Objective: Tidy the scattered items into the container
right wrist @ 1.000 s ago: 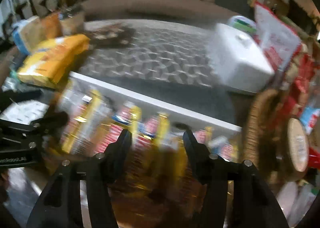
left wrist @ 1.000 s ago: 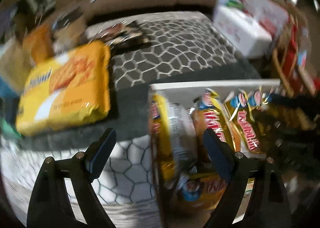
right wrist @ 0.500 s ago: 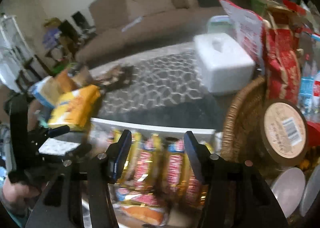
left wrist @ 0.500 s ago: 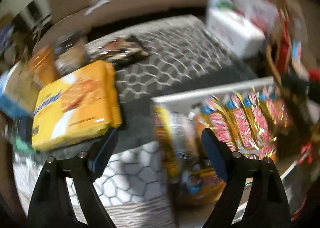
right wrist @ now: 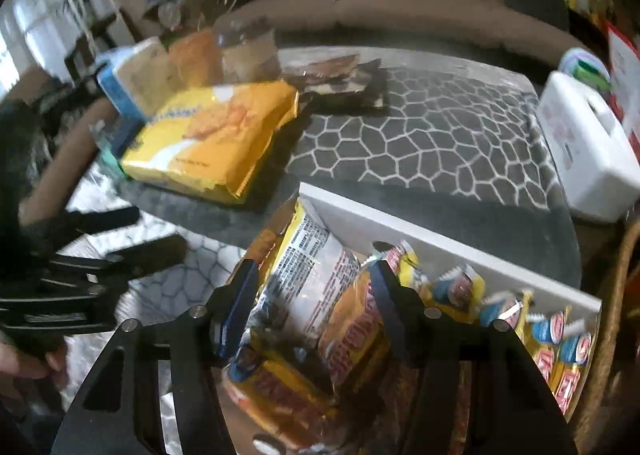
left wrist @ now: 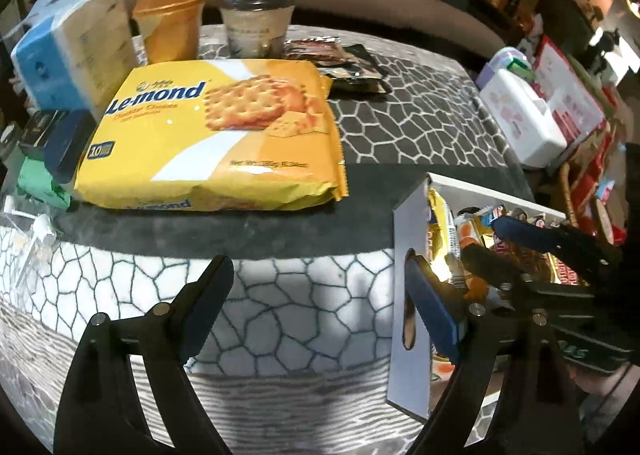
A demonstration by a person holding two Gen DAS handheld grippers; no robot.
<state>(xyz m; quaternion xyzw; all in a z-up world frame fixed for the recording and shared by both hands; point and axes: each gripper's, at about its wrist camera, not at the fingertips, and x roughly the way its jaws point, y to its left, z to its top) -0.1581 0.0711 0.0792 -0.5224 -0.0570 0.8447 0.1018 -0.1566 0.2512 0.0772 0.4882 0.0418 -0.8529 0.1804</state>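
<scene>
On the patterned cloth, cracker pack (left wrist: 216, 135) flat, long axis left-right

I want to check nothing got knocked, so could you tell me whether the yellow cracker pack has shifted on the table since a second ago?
No. The cracker pack lies on the same dark band of the cloth, short of the dark packets; only the cameras swung.

table with grey-and-white cobble-pattern cloth (left wrist: 400, 127), yellow cracker pack (left wrist: 216, 135), white container (left wrist: 412, 295), two lidded cups (left wrist: 256, 19), dark sachets (left wrist: 344, 63), blue-white box (left wrist: 76, 51), white tissue box (left wrist: 524, 119)
</scene>
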